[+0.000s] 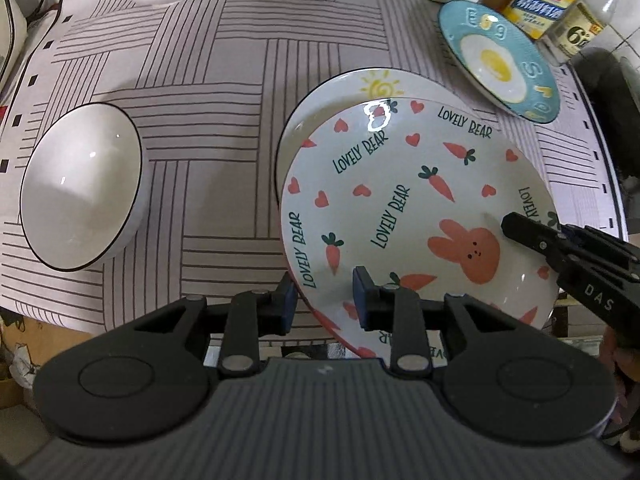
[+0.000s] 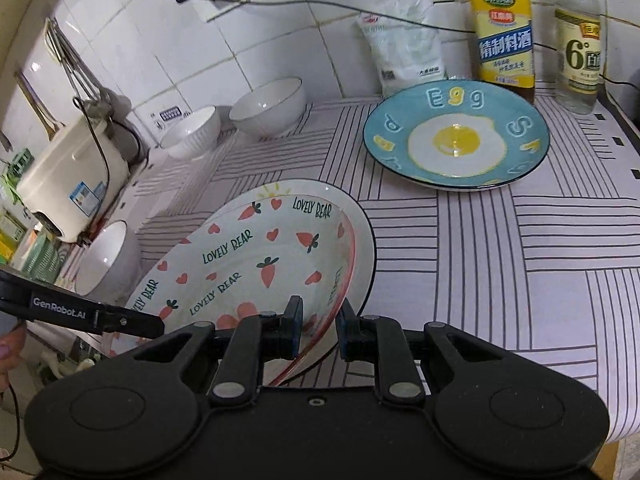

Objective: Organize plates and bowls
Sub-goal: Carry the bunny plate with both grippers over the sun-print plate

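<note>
I have the bunny plate (image 1: pixel 416 216) — the one printed with carrots, hearts and "LOVELY BEAR" — tilted over the sun plate (image 1: pixel 340 92), which lies flat on the desk (image 1: pixel 208 80) beneath it. Both grippers straddle its rim: my left gripper (image 1: pixel 325 300) has its jaws either side of the near edge, and my right gripper (image 2: pixel 318 326) has its jaws either side of the right edge. I cannot tell whether either one is actually pinching the rim or just bracketing it with a gap.

I judge the plate stack as half made: this plate is nearly nested but not yet lying flat. The blue egg plate (image 2: pixel 456 136) sits apart toward the bottles (image 2: pixel 504 28), not yet stacked.

The bowls look untouched — one white bowl (image 1: pixel 82 186) stands alone at the left of the desk, and two more white bowls (image 2: pixel 232 120) stand side by side against the tiled wall, near the cream-coloured cooker (image 2: pixel 72 176). Gathering them is what remains.
</note>
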`<state>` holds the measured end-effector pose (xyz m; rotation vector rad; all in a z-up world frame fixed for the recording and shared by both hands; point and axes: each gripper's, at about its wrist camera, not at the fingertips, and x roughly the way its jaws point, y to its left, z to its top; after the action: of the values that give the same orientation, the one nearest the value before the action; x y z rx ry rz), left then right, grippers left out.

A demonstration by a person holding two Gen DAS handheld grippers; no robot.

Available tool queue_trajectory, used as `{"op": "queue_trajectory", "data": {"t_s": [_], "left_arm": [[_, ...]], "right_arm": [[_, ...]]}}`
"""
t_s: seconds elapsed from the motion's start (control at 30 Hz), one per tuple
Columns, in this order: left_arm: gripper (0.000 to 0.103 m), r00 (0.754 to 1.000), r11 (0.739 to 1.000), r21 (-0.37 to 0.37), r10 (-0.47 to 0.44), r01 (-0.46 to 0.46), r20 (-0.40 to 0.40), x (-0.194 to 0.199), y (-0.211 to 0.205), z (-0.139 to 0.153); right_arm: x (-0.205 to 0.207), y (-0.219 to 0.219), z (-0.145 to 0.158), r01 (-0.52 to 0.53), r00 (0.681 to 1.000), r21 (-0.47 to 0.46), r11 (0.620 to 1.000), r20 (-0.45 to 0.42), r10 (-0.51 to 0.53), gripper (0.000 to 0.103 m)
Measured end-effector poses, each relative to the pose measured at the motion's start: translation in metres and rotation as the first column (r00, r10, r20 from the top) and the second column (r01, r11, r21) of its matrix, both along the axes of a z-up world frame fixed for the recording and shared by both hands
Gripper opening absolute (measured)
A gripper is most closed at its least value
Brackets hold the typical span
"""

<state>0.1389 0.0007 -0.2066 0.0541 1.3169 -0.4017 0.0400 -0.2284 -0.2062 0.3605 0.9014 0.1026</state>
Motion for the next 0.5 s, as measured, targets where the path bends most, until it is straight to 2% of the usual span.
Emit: {"op": "queue_trajectory", "data": {"t_s": [0.43,0.5], "left_arm": [[0.029,0.999,1.0,0.011,0.021,-0.021,-0.034,0.012,0.003,-0.007],[0.029,1.0,1.0,0.02,0.01,-0.009,-0.028,0.012,0.001,-0.008]], "right_arm": [[0.014,0.013,0.001,-0.025,0.999,-0.061,0.998,-0.025,0.024,0.022],[0.015,0.015,0.002,-0.028,0.999,-0.077,0.997,-0.028,0.026,0.025]]}}
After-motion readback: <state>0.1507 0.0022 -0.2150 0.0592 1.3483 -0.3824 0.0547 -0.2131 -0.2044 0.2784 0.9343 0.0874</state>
